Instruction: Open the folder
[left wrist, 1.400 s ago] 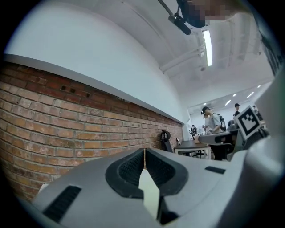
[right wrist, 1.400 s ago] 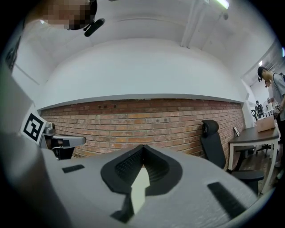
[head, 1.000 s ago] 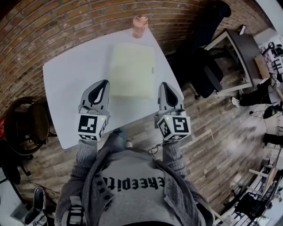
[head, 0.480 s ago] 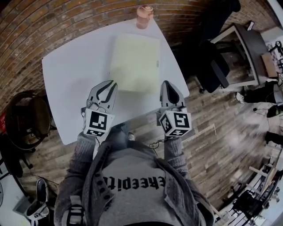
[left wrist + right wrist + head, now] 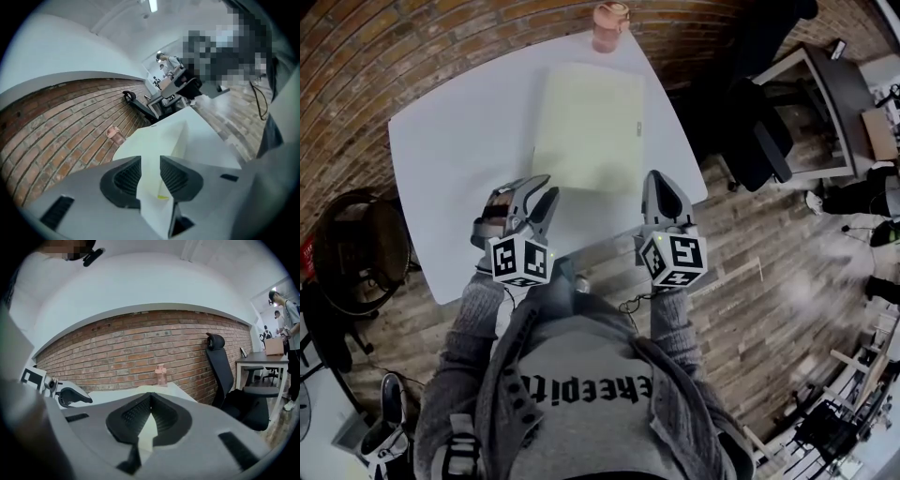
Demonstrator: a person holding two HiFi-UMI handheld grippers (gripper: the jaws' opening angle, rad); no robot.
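Brick wall point(image 5: 394, 47) runs along the far side, and plank flooring point(image 5: 750, 281) covers the right and near ground. White table point(image 5: 441, 141) fills the middle, with a black office chair point(image 5: 759, 141) off its right edge. On the table, right of centre, a pale yellow-green folder point(image 5: 589, 127) lies flat and closed, reaching almost to the far edge. The left gripper point(image 5: 546, 187) is rolled on its side just beside the folder's near left corner. Its jaws are spread, and the folder shows in the gap beyond them. The right gripper point(image 5: 654, 176) hovers near the folder's near right corner, jaws pressed together on nothing. A pink bottle point(image 5: 609, 26) stands upright at the far edge, beyond the folder.
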